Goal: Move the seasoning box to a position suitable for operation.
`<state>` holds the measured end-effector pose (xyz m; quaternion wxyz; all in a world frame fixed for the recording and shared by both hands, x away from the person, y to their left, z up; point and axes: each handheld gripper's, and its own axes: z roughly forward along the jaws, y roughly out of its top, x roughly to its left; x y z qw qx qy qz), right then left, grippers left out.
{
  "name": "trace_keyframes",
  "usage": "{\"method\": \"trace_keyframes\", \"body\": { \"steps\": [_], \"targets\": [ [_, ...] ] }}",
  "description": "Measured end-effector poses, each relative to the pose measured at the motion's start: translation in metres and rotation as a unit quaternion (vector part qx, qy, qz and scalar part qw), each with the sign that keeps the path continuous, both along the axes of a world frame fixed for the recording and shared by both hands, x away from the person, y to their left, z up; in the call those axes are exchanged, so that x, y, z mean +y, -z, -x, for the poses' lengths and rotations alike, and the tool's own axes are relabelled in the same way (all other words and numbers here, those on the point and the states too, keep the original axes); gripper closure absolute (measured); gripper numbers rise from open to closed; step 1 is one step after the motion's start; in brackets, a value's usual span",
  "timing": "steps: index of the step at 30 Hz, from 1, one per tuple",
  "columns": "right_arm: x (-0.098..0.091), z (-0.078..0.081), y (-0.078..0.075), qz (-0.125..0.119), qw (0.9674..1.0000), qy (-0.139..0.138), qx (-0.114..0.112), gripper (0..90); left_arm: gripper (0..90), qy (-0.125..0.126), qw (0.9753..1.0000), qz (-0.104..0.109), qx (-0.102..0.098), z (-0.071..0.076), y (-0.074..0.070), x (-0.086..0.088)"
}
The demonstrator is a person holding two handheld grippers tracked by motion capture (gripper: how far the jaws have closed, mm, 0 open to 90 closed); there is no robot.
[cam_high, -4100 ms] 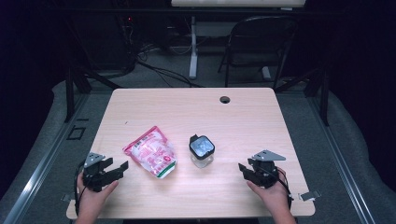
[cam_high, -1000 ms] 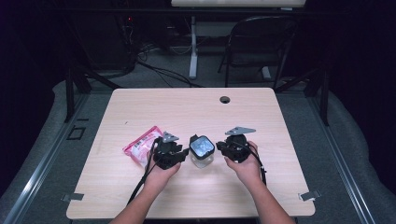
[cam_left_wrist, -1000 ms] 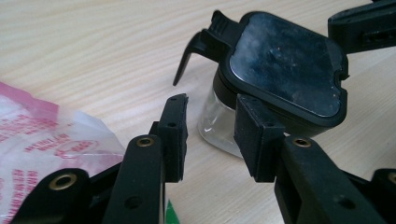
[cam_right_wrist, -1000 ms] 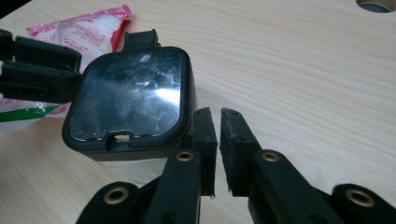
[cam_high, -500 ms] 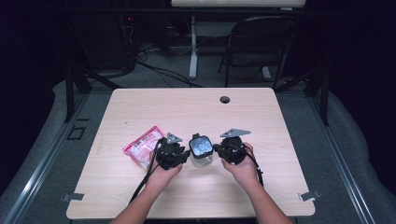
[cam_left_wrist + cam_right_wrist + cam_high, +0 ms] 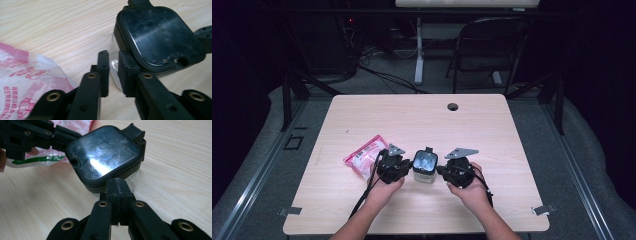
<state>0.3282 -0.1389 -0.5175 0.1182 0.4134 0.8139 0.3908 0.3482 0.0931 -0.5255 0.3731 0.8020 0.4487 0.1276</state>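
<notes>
A clear container with a black lid (image 6: 425, 165) stands at the table's front middle. A pink snack pouch (image 6: 362, 155) lies to its left. My left gripper (image 6: 404, 167) is at the container's left side, over the pouch's edge. Its jaws (image 6: 114, 70) have just been closing to a narrow gap, through which the container's clear wall (image 6: 113, 62) shows; the right-hand pad lies against that wall. My right gripper (image 6: 441, 171) is at the container's right side. Its jaws (image 6: 116, 187) are shut together, tips against the container (image 6: 105, 152) just under the lid's rim, nothing between them.
The wooden table (image 6: 422, 120) has a cable hole (image 6: 453, 106) near its far edge. A black chair (image 6: 492, 45) and a desk leg stand beyond it. A cable trails from my left gripper off the front edge.
Both grippers came in from the table's front corners to either side of the container. Over the last second the right gripper slid left up to it and the left jaws narrowed.
</notes>
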Motion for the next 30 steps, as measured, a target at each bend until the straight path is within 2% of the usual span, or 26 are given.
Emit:
{"method": "trace_keyframes", "body": {
  "steps": [4, 5, 7, 9, 10, 13, 16, 19, 26, 30],
  "targets": [
    [-0.002, -0.001, -0.001, 0.001, 1.0, -0.006, -0.004, 86.2, 75.3, -0.001, 1.0, 0.003, 0.001, 0.003, -0.003, 0.003],
    [-0.007, -0.004, -0.002, -0.001, 0.9999, 0.013, -0.008, 87.6, 74.7, 0.004, 1.0, 0.003, -0.005, 0.008, -0.006, 0.005],
    [-0.013, -0.008, -0.004, -0.009, 0.9995, 0.027, -0.012, 88.2, 75.1, 0.009, 0.9999, 0.005, -0.005, 0.013, -0.01, 0.006],
    [-0.016, -0.012, -0.005, -0.01, 0.9994, 0.03, -0.011, 88.2, 76.3, 0.013, 0.9999, 0.002, -0.004, 0.016, -0.011, 0.007],
    [-0.018, -0.022, -0.005, -0.016, 0.9989, 0.04, -0.016, 87.0, 76.7, 0.015, 0.9999, 0.004, -0.004, 0.021, -0.012, 0.007],
    [-0.018, -0.029, -0.006, -0.015, 0.9989, 0.041, -0.016, 85.6, 78.6, 0.017, 0.9998, 0.006, 0.001, 0.026, -0.011, 0.005],
    [-0.013, -0.044, -0.006, -0.02, 0.9985, 0.045, -0.023, 84.0, 80.9, 0.029, 0.9995, -0.011, 0.009, 0.032, -0.007, 0.0],
    [-0.009, -0.051, -0.004, -0.025, 0.9985, 0.045, -0.017, 83.9, 80.9, 0.03, 0.9993, -0.016, 0.012, 0.034, -0.004, -0.003],
    [-0.003, -0.049, 0.001, -0.012, 0.9996, 0.023, -0.013, 87.2, 80.8, 0.026, 0.9993, -0.019, 0.017, 0.031, -0.001, -0.009],
    [-0.003, -0.04, -0.001, -0.006, 0.9996, 0.017, -0.019, 90.0, 80.4, 0.027, 0.9993, -0.02, 0.015, 0.031, 0.0, -0.009]
  ]
}}
